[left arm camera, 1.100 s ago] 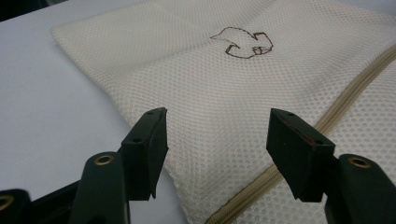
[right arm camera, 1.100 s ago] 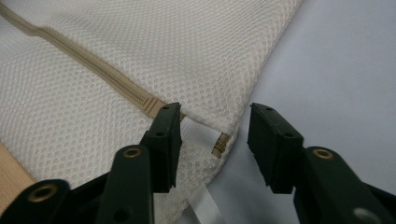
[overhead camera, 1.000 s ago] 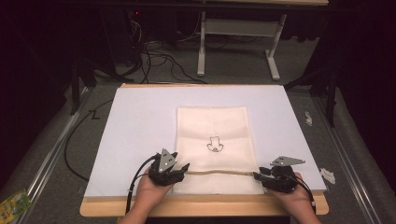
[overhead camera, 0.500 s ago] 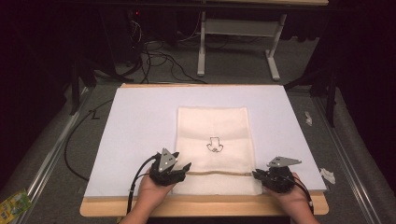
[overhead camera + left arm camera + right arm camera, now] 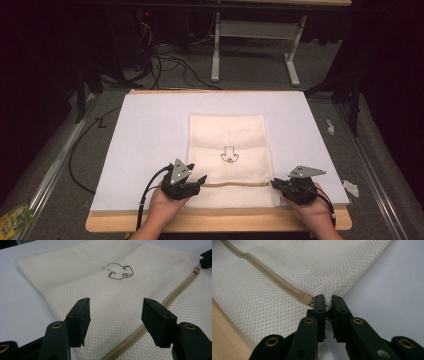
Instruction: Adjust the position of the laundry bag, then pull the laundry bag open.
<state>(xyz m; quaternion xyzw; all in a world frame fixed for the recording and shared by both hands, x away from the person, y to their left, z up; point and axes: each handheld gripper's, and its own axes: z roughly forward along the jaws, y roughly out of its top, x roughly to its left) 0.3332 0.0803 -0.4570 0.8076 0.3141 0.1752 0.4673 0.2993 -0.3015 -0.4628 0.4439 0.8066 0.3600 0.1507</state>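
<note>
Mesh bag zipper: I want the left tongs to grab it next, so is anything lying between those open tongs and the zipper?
Nothing visible does. The left tongs stand open just over the mesh bag, and the zipper runs bare beneath them. The right tongs pinch the bag's edge at the zipper's far end.

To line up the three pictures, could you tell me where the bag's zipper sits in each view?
High view: the zipper runs level across the mesh bag near its lower edge, between the grippers.
Left gripper view: lower right, slanting up to the right edge.
Right gripper view: from upper left down to centre, ending at the jaws.
Shared landmark: the zipper's end by the right gripper.
</note>
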